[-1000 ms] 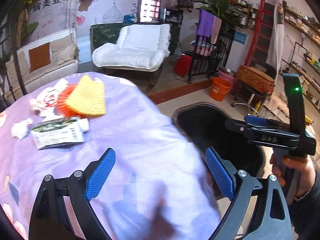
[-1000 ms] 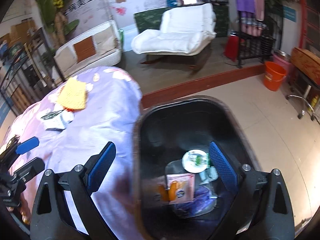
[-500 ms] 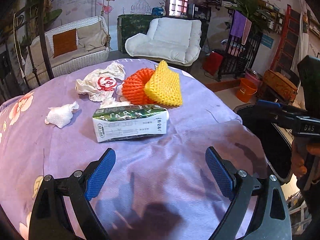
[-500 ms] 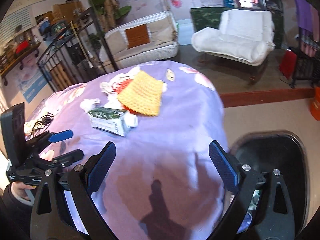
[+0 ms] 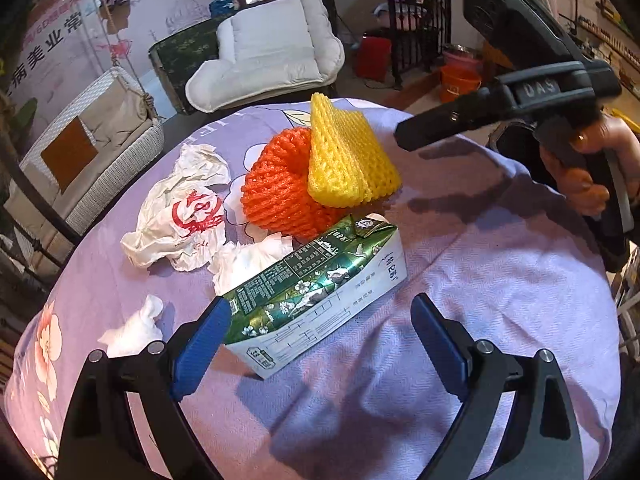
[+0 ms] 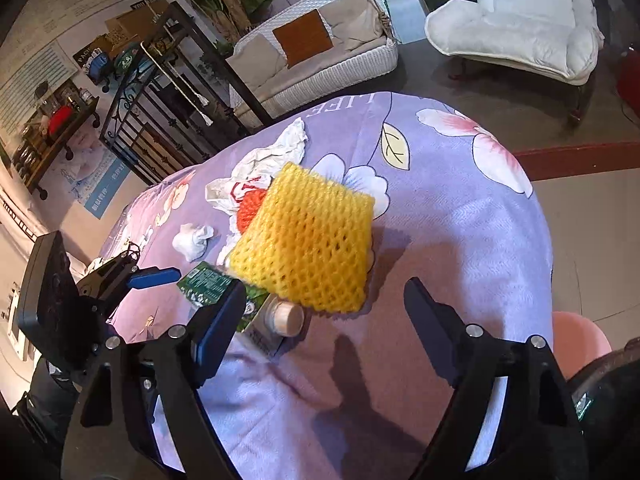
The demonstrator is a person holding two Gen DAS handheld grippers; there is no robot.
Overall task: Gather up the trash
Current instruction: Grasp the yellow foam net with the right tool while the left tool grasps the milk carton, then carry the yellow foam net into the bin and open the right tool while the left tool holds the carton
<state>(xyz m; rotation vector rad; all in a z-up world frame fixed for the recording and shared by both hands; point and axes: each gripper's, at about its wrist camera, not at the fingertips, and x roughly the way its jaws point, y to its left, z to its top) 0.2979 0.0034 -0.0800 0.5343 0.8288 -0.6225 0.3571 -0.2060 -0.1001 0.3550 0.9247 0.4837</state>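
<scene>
A green and white milk carton (image 5: pixel 320 292) lies on the purple flowered tablecloth (image 5: pixel 500 288), its near end between the open fingers of my left gripper (image 5: pixel 320 340). Behind it lie a yellow foam net (image 5: pixel 348 156), an orange foam net (image 5: pixel 276 192), a crumpled white bag with red print (image 5: pixel 180 220) and tissue wads (image 5: pixel 136 328). My right gripper (image 6: pixel 324 320) is open and empty, just short of the yellow net (image 6: pixel 308 240) and the carton's cap (image 6: pixel 286 318). The right gripper also shows in the left wrist view (image 5: pixel 520 96), above the table's right side.
The black trash bin's rim (image 6: pixel 600 392) shows at the lower right, beside the table, with a pink stool (image 6: pixel 580 336) next to it. A white wicker sofa (image 6: pixel 320 52), a white armchair (image 6: pixel 520 28) and a metal rack (image 6: pixel 160 120) stand beyond the table.
Both grippers have swung from the bin back over the table and come closer to the trash. The left now straddles the carton's end; the right has neared the yellow net.
</scene>
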